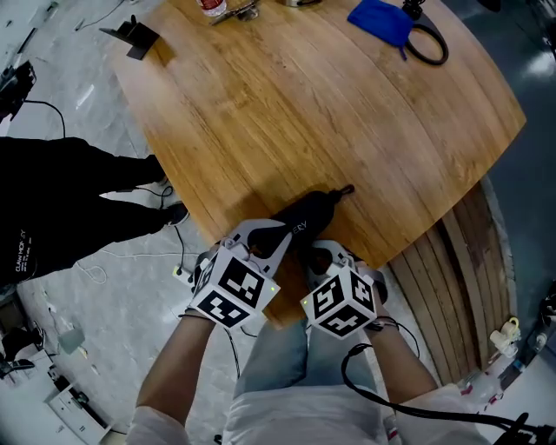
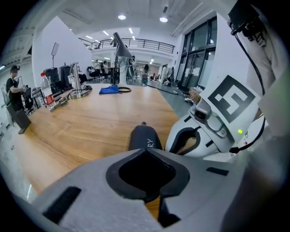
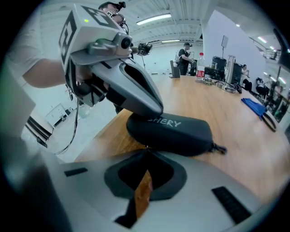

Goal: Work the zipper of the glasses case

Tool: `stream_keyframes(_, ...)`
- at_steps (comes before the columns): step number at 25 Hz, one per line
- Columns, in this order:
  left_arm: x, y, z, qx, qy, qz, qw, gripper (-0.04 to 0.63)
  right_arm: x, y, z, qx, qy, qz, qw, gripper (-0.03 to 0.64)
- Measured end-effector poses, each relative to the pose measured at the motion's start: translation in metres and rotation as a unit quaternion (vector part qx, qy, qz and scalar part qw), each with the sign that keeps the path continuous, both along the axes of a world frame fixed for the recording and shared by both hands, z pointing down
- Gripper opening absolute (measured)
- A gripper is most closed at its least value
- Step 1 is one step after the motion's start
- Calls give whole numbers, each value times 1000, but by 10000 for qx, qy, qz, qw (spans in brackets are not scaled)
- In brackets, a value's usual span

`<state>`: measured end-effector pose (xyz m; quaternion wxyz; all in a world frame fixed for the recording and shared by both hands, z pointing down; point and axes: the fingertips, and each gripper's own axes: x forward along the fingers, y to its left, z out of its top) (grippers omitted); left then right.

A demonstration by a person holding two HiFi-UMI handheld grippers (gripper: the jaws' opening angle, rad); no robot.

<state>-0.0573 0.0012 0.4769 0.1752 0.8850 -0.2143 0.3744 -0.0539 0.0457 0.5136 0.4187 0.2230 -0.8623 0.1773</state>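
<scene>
One black zipped fabric glasses case (image 3: 176, 131) lies on the round wooden table (image 1: 304, 104), close to its near edge, with a short pull tab (image 3: 219, 148) at its far end. There are two grippers. The left gripper (image 2: 145, 150) has its jaws pressed together, tips resting on top of the case's near end. The right gripper (image 3: 146, 149) is closed too, tips against the case's side seam; whether they pinch the zipper pull cannot be made out. One blue cloth (image 1: 380, 19) lies at the far edge.
</scene>
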Motion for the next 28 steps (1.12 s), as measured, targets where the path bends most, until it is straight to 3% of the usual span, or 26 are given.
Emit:
stream_keyframes(5,-1,15,-1,-468,210,-240,9984,9,24,-24,-5,205,113,-246,9994,-2)
stream_keyframes(10,3,19,1,-363,33,-223,9991,9,24,-28,0,504,446,-968,9930,-2)
stream_keyframes(16,3,-6,-31,27,-232,242,9994,9,31,-28,4,612,551,-1134,9901,-2)
stream_keyframes(20,21,-14,-1,-285,-398,689,9964,9,34,-29,6,613,607,-1186,9892,-2)
stream_keyframes(28,19,-14,8,-391,-397,404,9976,8,33,7,5,434,587,-1363,9880,-2)
